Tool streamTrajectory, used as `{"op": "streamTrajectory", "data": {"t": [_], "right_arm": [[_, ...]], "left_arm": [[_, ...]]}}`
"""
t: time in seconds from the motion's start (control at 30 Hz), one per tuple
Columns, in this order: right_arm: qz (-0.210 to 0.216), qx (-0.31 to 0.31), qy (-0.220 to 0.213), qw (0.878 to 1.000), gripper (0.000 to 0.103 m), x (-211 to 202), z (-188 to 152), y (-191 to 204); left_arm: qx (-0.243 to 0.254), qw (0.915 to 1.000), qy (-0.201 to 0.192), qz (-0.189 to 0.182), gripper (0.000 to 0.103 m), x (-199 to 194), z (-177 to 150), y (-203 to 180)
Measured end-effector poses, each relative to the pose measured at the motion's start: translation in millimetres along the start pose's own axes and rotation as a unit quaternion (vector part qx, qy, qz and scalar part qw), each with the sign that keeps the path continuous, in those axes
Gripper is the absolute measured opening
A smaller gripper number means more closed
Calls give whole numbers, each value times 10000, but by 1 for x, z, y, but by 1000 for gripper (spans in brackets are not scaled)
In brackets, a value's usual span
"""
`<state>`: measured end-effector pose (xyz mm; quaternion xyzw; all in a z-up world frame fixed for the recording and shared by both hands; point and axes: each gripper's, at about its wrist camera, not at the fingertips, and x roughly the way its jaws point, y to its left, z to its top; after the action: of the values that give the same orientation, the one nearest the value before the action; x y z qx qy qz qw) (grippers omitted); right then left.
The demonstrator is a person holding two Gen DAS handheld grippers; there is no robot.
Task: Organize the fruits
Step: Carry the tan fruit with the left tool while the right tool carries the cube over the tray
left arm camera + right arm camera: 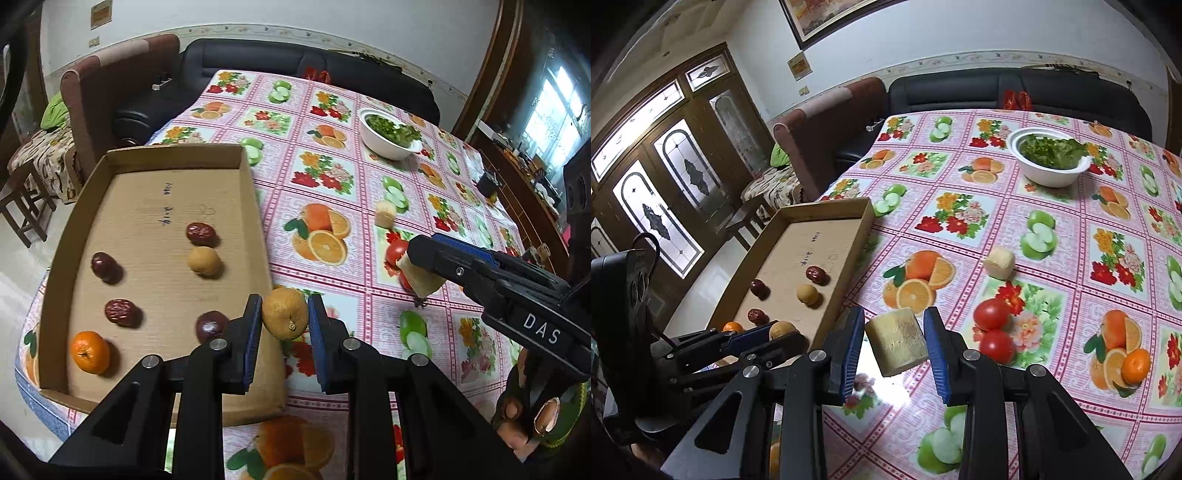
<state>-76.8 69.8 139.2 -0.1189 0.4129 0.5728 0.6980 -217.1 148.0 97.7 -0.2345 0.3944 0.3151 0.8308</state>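
Note:
My left gripper is shut on a dull yellow-brown round fruit, held just above the right wall of the cardboard tray. In the tray lie several dark red dates, a tan round fruit and a tangerine. My right gripper is shut on a pale sugarcane chunk above the tablecloth, right of the tray. A second pale chunk, two tomatoes and a small tangerine rest on the cloth. The left gripper shows at the lower left.
A white bowl of greens stands toward the far side of the table. The fruit-print tablecloth covers the whole table. A black sofa, a brown armchair and a wooden stool stand beyond the table's edges.

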Motion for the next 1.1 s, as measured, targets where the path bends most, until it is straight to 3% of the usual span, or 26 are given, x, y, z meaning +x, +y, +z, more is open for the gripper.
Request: {"op": "streamTrajectory", "data": {"t": [0.57,1.1], "right_arm": [[365,-167,266,9988,34,41,15,33],[617,-273,595,9959,33,112,52,65]], "left_arm": [[-483,9979,-16,421,22,-1,11,68],[-611,9960,117,638,22,22,36,97]]}}
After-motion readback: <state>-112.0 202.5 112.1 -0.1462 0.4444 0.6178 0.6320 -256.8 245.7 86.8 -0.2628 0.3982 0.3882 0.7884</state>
